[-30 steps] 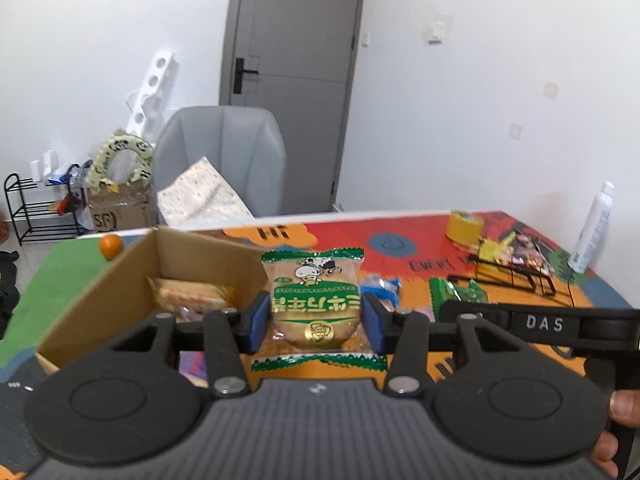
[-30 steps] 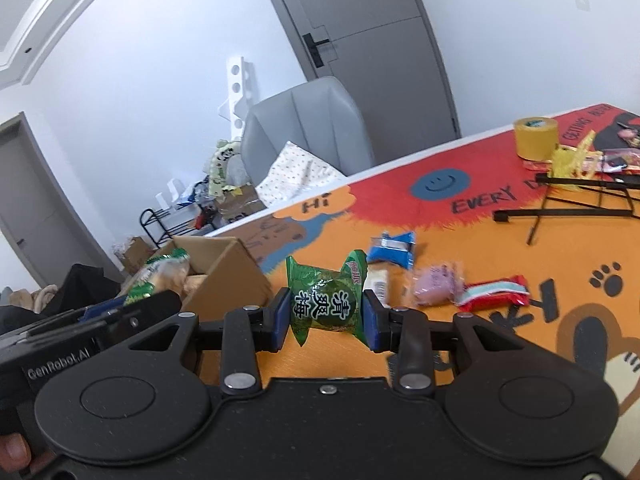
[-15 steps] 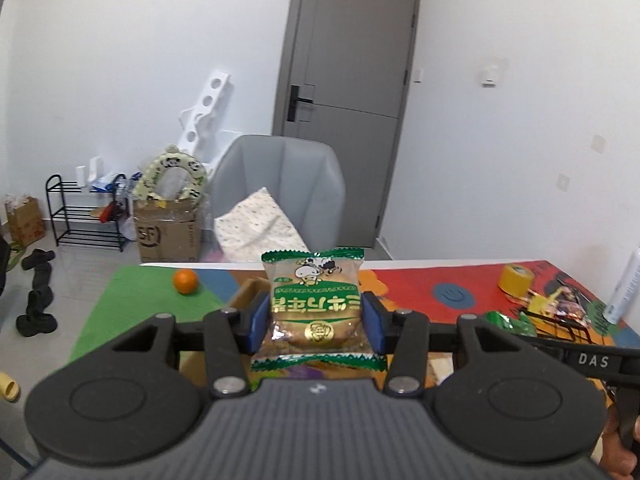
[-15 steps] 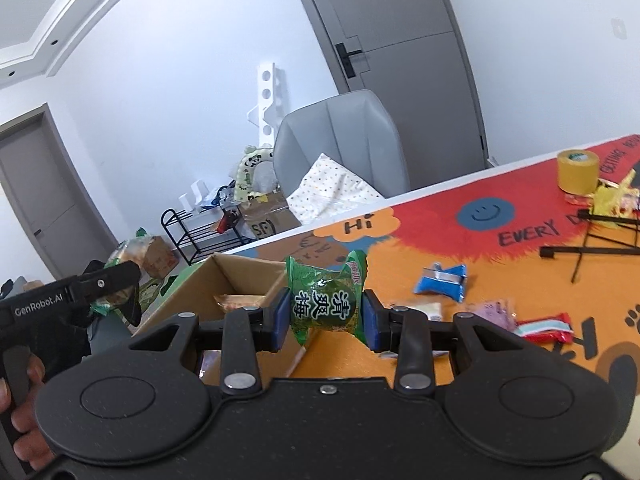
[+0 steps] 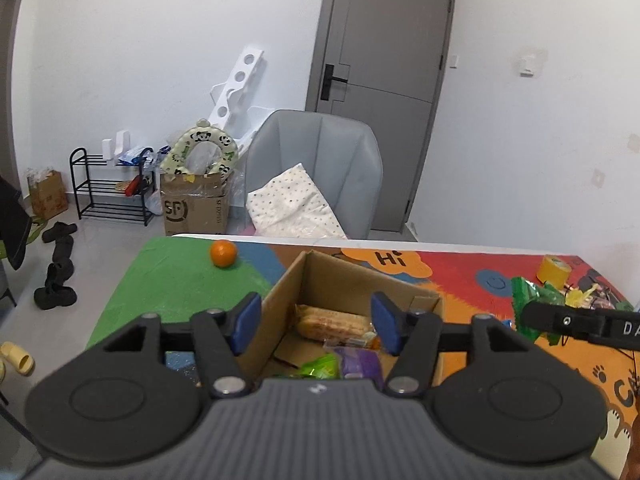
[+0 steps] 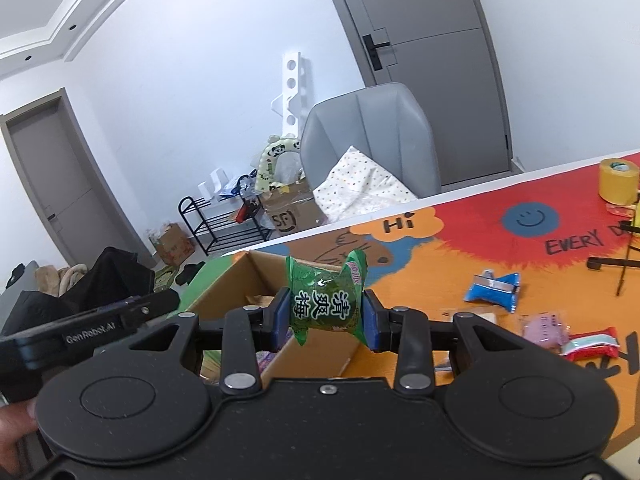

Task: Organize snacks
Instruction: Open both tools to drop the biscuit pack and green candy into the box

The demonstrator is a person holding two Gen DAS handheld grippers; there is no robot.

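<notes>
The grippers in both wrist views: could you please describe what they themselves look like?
Both are matte black, with two round discs on a ribbed body, silver pivot screws and blue pads on the fingers. The left gripper carries white "GenRobot.AI" lettering on its handle, seen from the right wrist view; the right gripper shows white letters "DA" on its handle. No cables are visible.

The cardboard box (image 5: 352,284) was open on top. Snacks (image 5: 332,322) covered part of its floor. Its walls stood around the sides.
</notes>
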